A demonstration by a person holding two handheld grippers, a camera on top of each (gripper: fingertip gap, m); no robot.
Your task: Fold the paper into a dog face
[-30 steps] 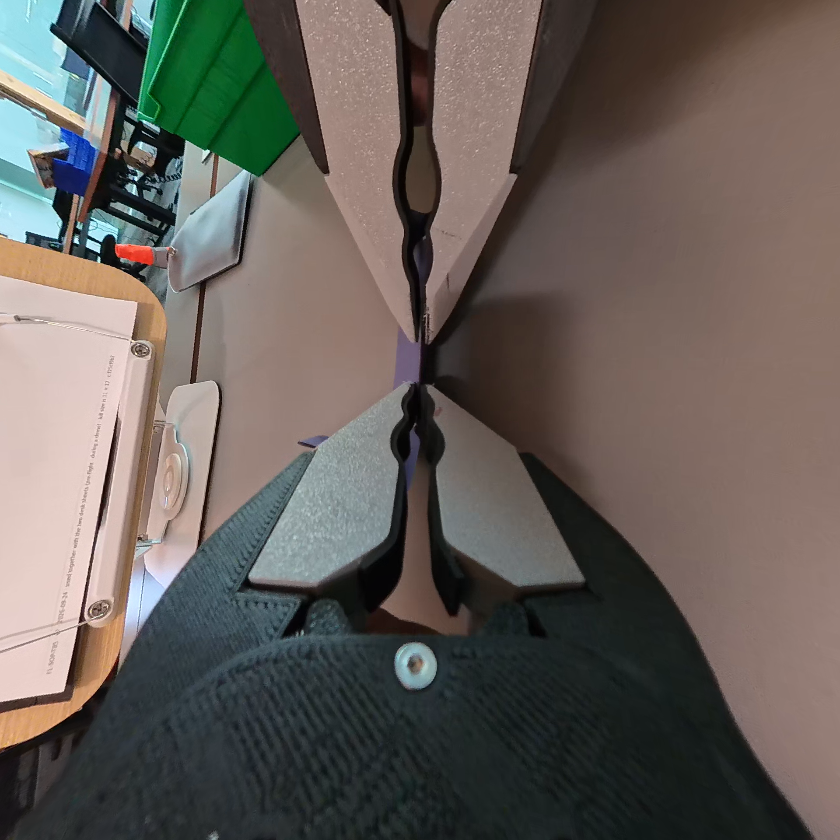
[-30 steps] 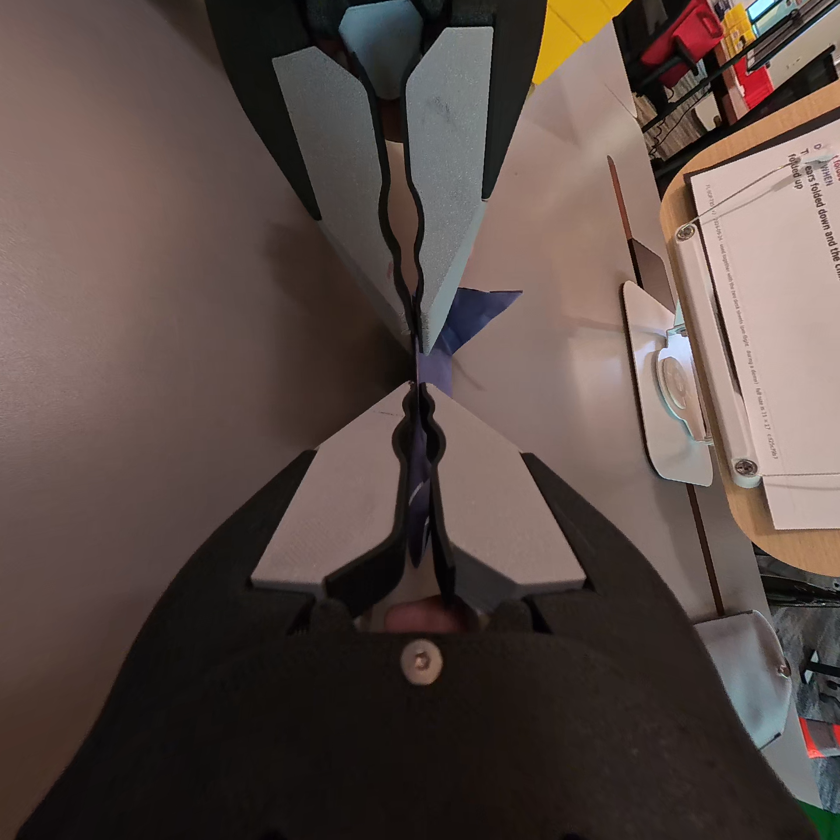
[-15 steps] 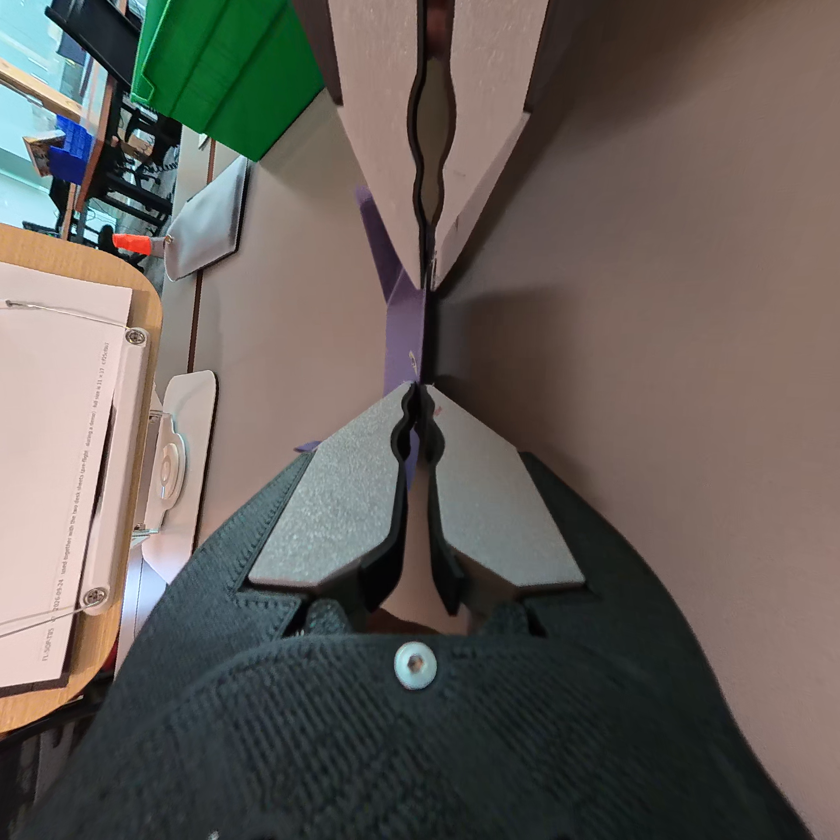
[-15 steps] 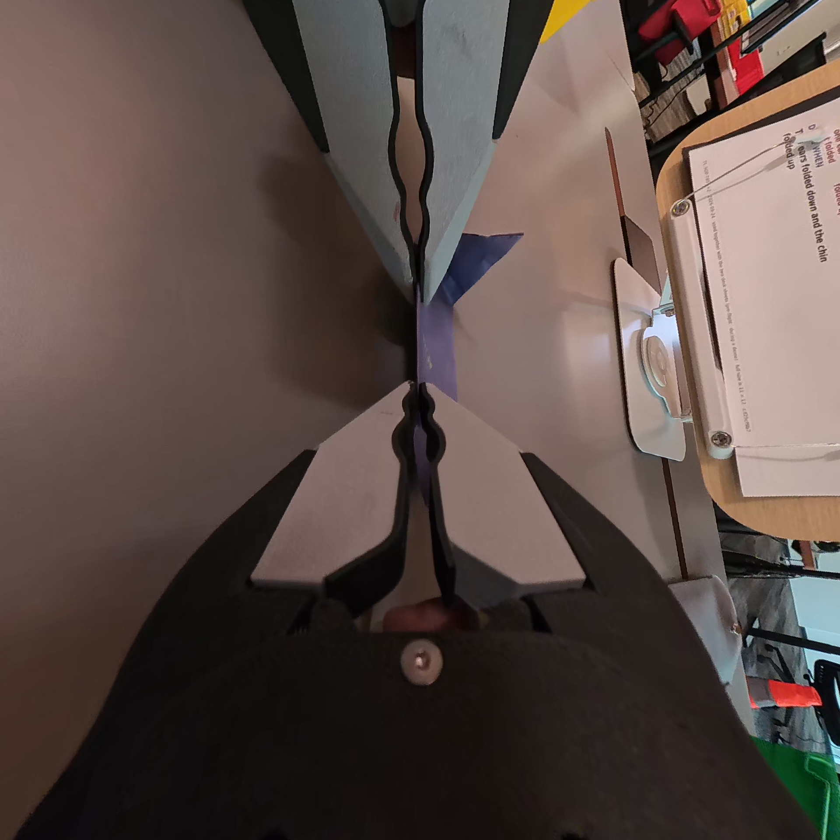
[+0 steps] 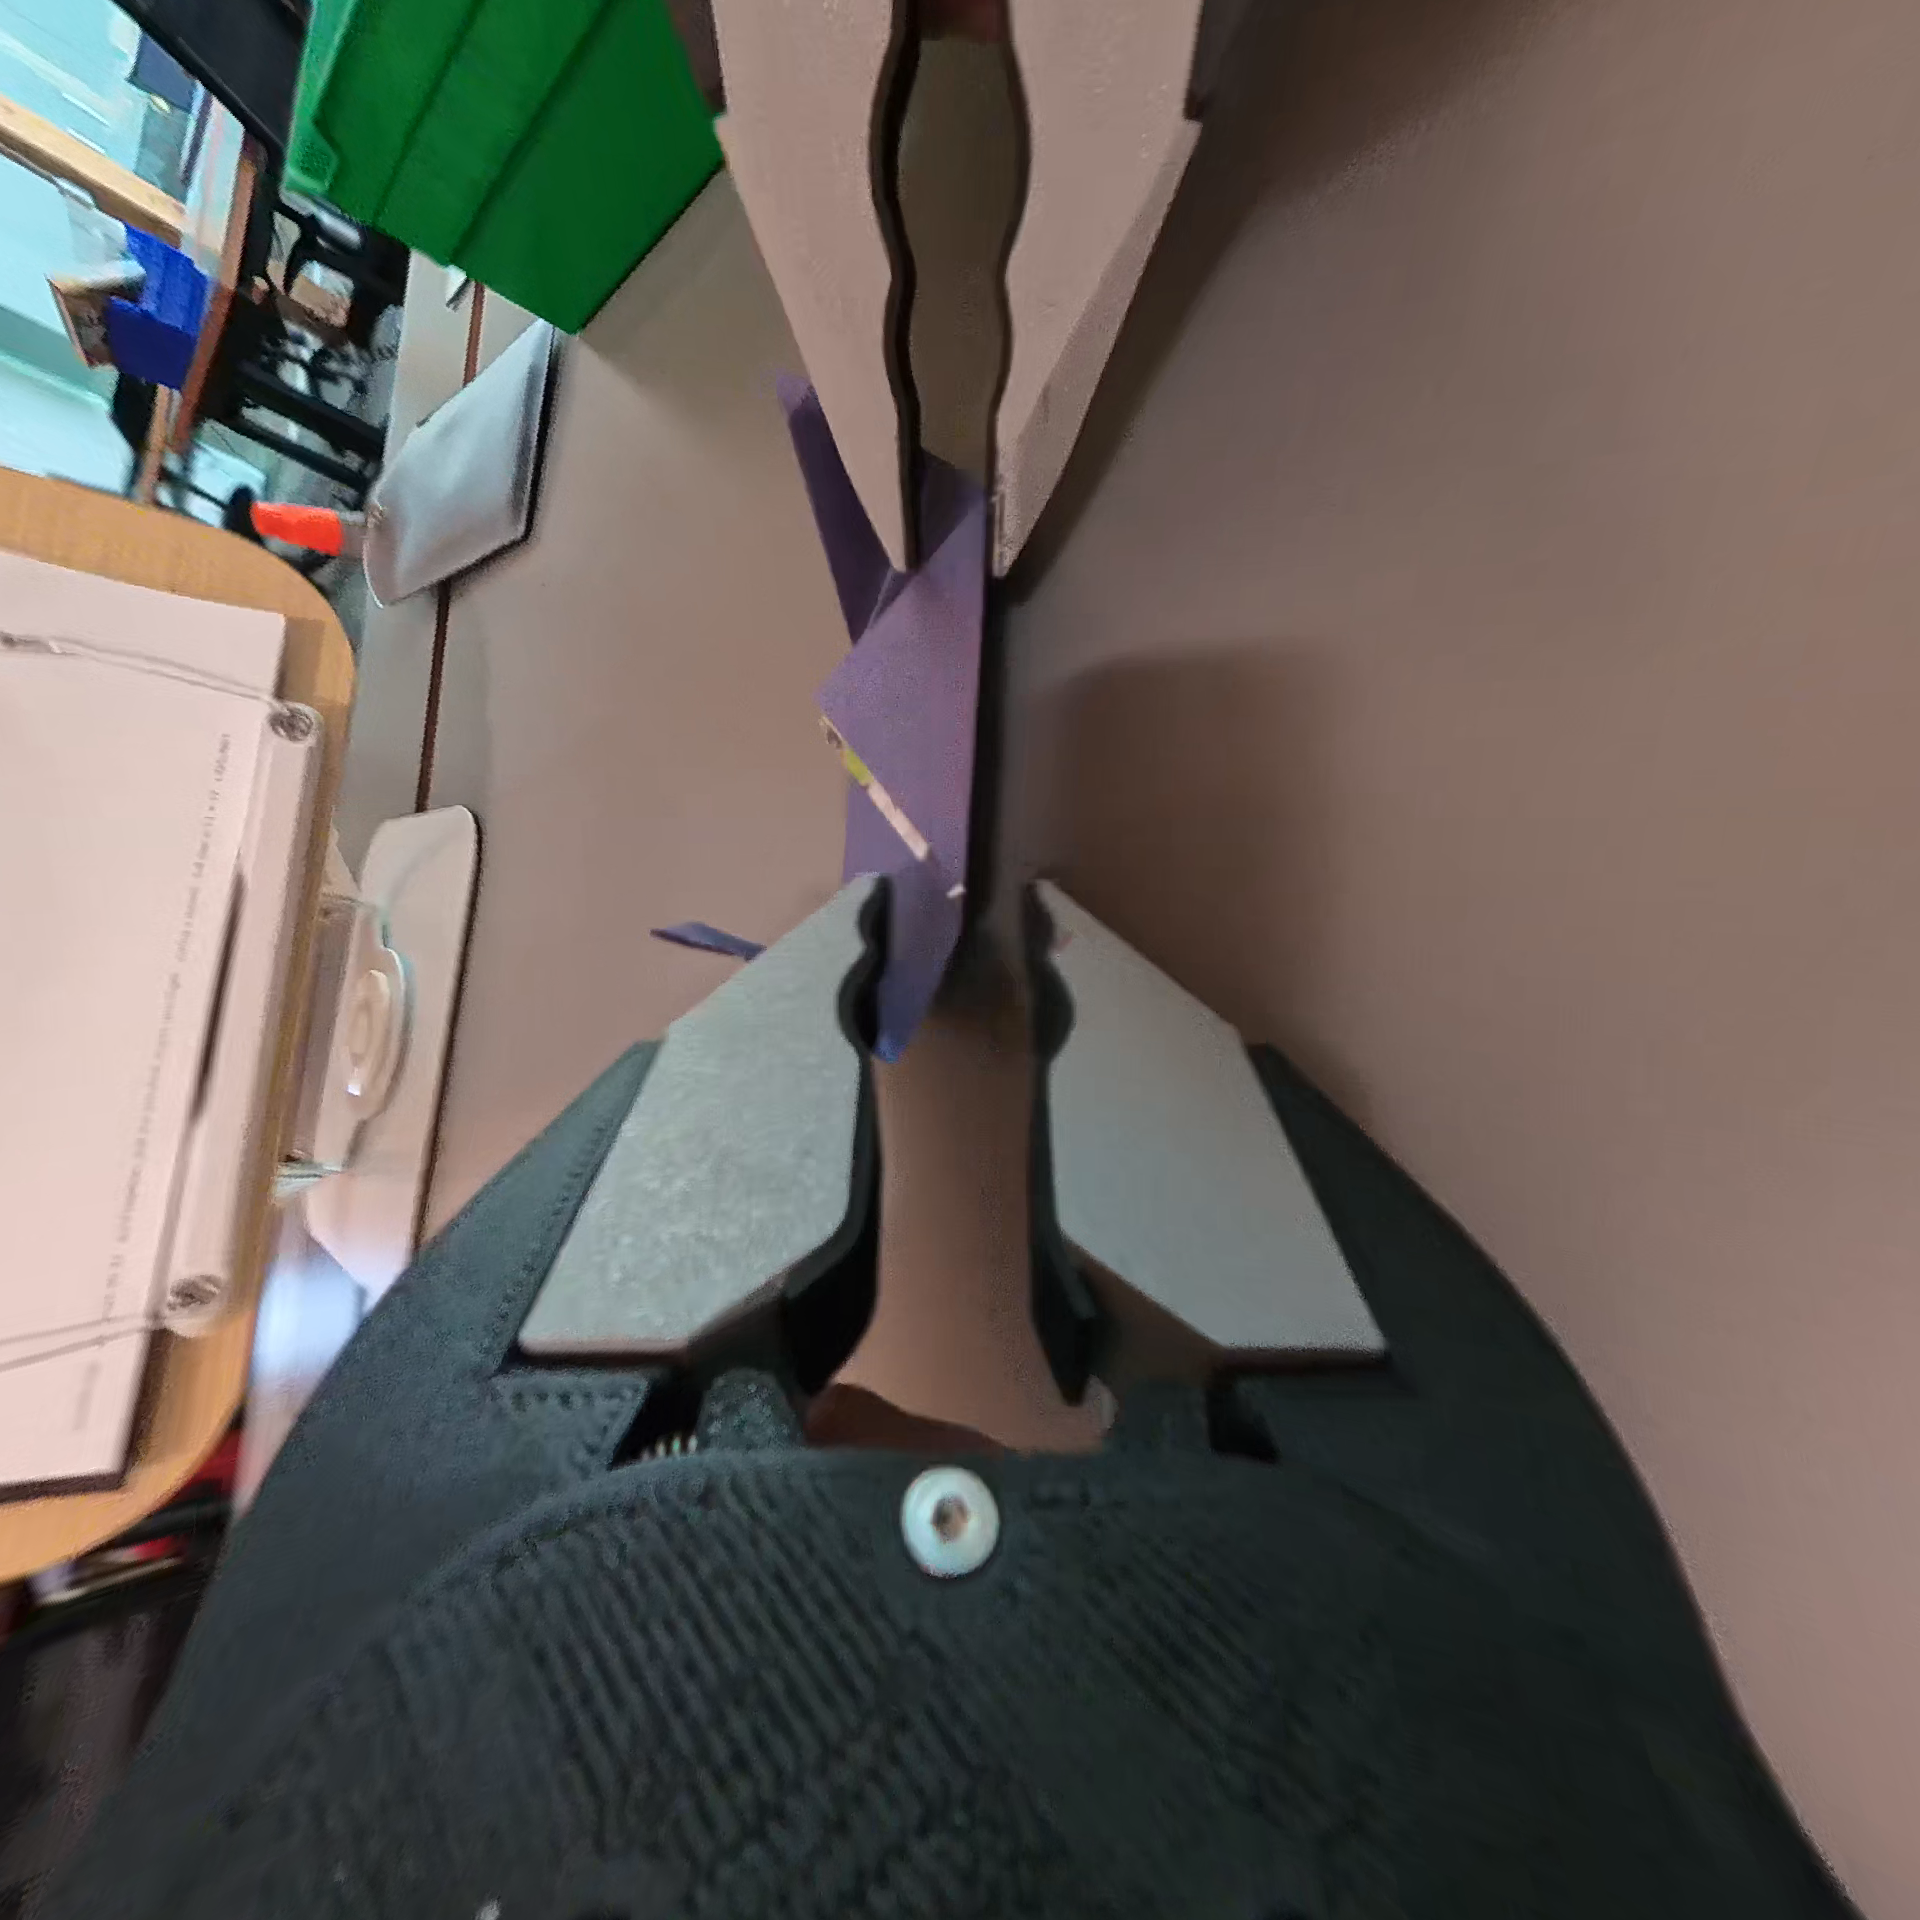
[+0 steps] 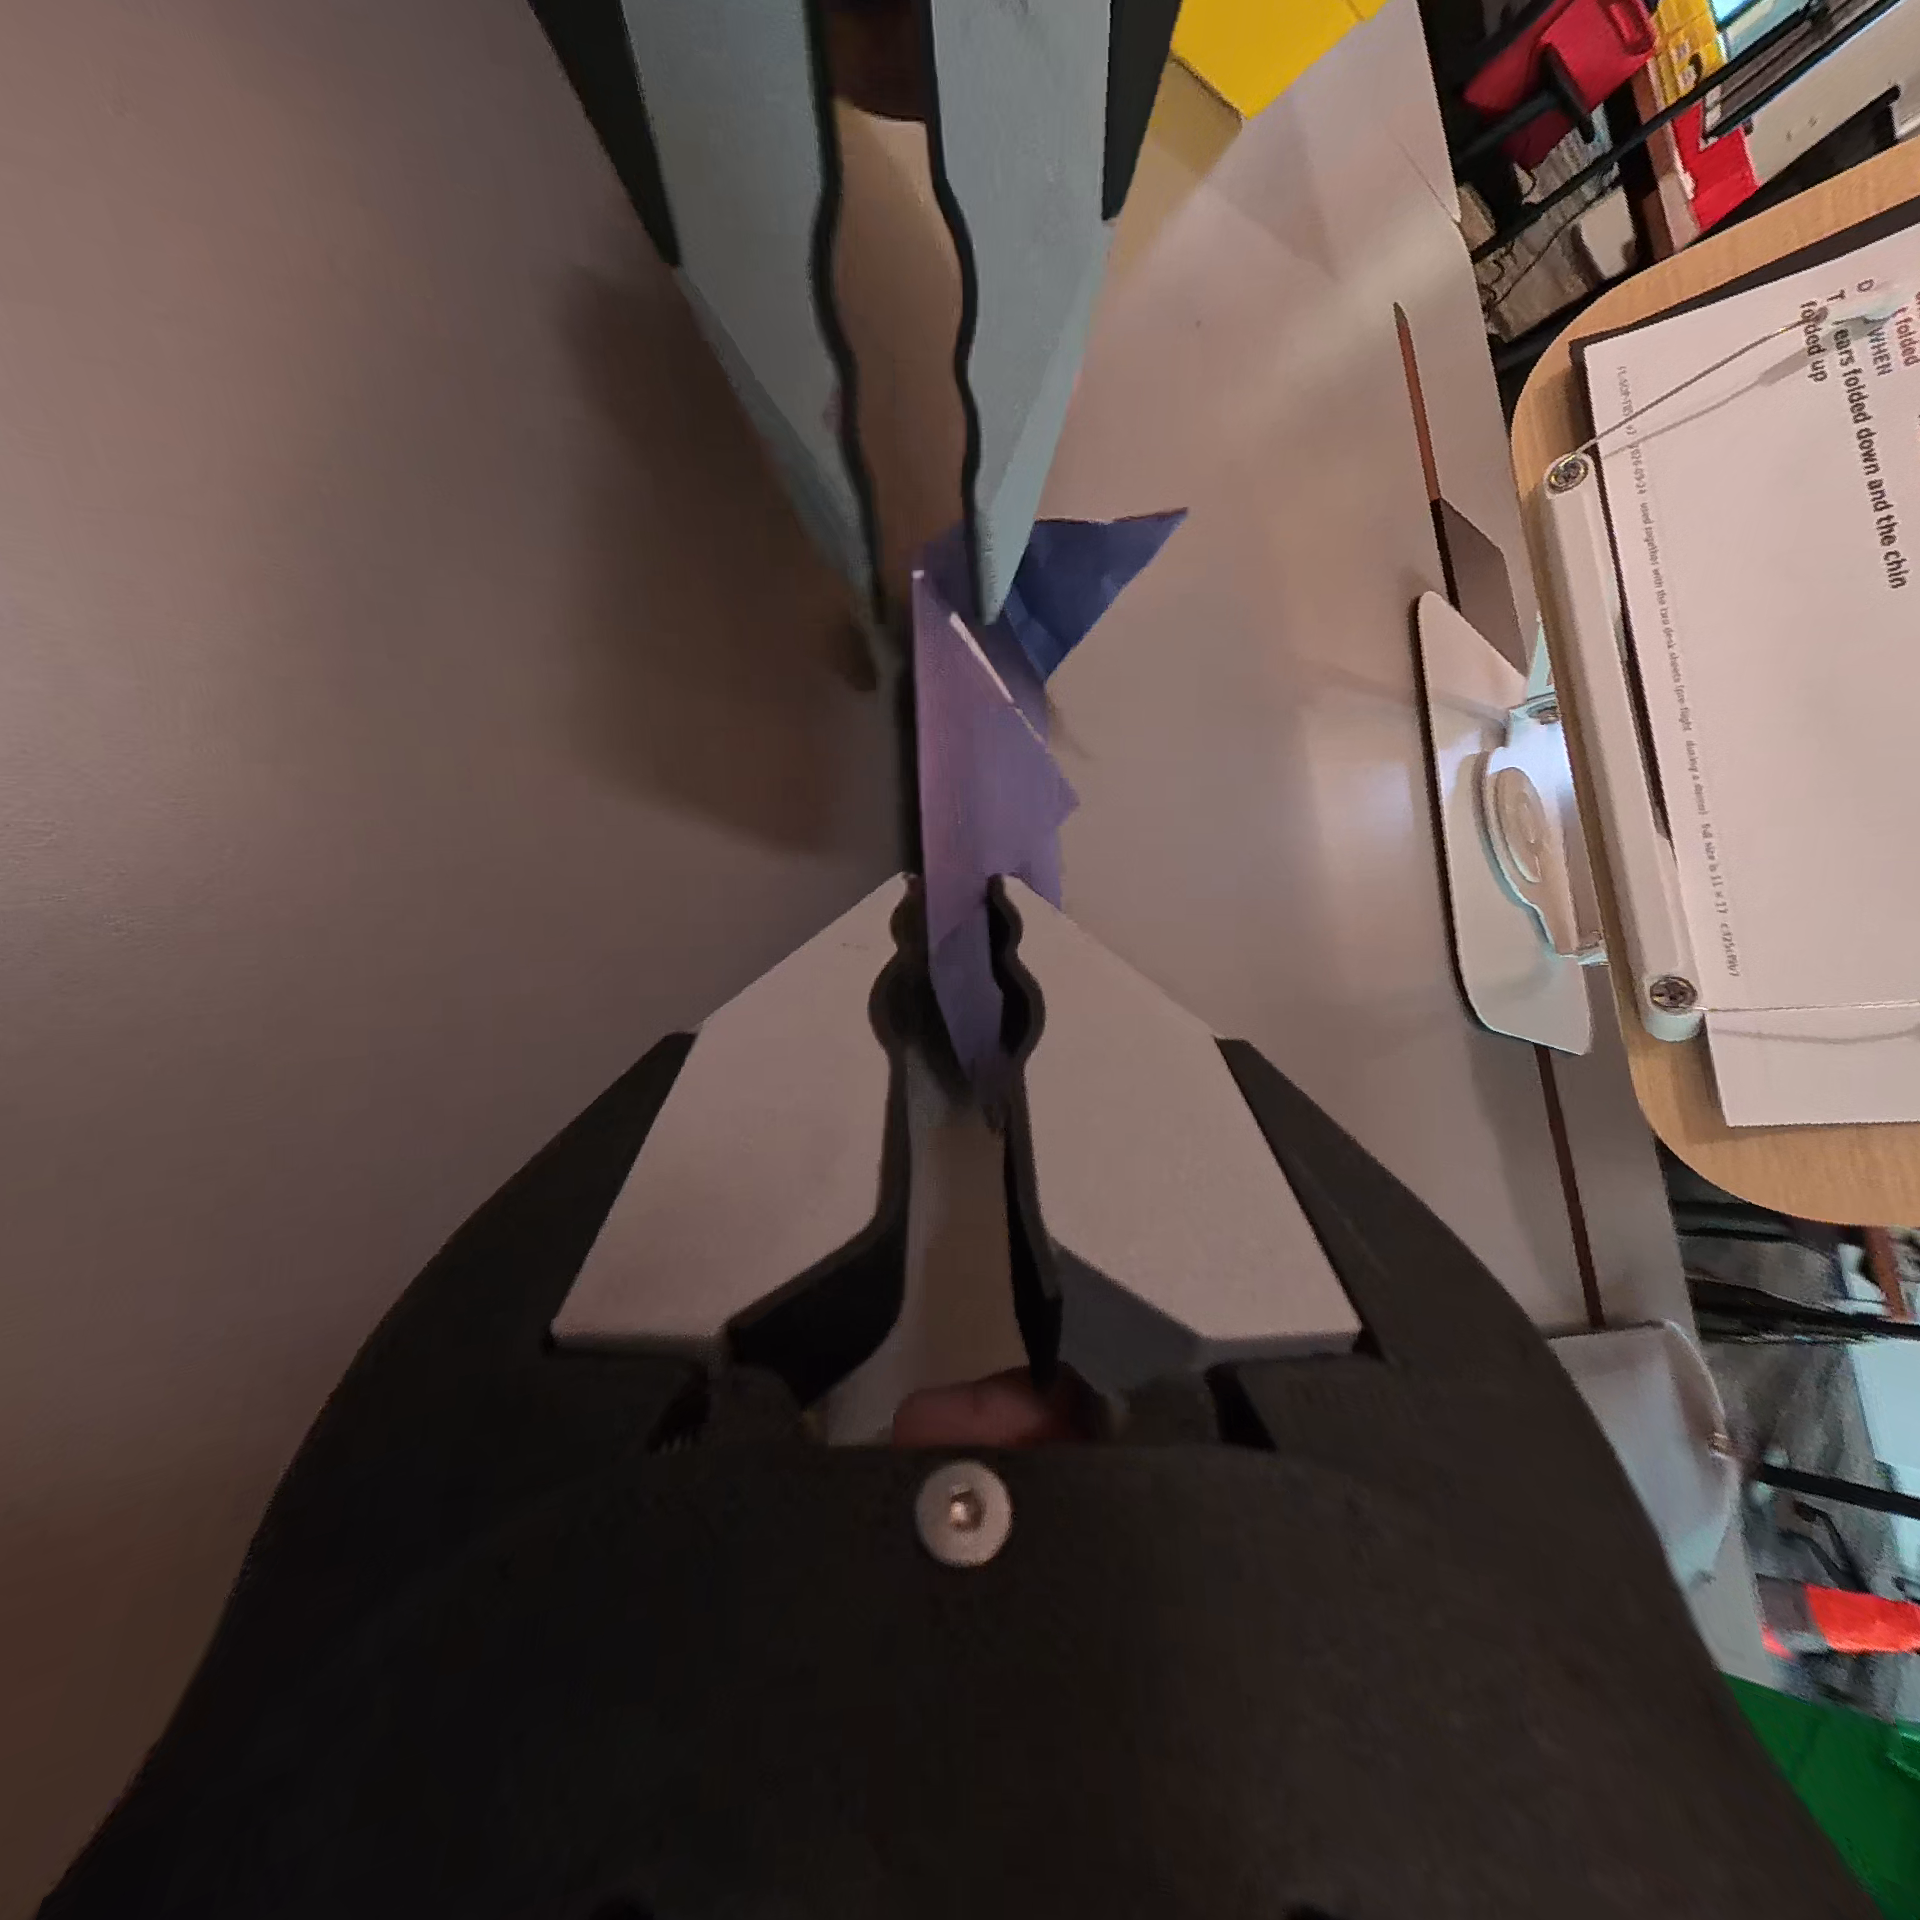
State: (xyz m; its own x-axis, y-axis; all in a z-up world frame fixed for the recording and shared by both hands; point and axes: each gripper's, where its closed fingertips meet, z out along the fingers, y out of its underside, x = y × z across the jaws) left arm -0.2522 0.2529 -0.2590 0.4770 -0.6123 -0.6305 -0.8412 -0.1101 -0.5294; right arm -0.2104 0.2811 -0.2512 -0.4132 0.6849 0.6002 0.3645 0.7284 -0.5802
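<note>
The folded purple paper (image 5: 914, 727) stands on edge on the brown table (image 5: 1507, 831), between the two grippers, which face each other. My left gripper (image 5: 956, 888) has its jaws apart, and one end of the paper lies loosely between its fingertips. My right gripper (image 5: 951, 561) is opposite, also with its jaws apart around the other end. In the right wrist view the paper (image 6: 977, 769) leans toward the right, its flaps spreading. There the right gripper (image 6: 954, 883) is open with the paper's tip inside, and the left gripper (image 6: 935, 623) is open at the top.
A wooden board with a clipped white sheet (image 5: 125, 935) (image 6: 1766, 623) sits beside the table, with white flat plates (image 5: 416, 987) (image 6: 1496, 810) next to it. A green bin (image 5: 499, 135) and a yellow box (image 6: 1236, 52) stand at the table's ends. Across from one pair of fingers to the other is roughly 6 cm.
Both grippers were shut on the paper and have drawn apart from each other. Now both have opened, and the paper tilts and spreads loose between them.
</note>
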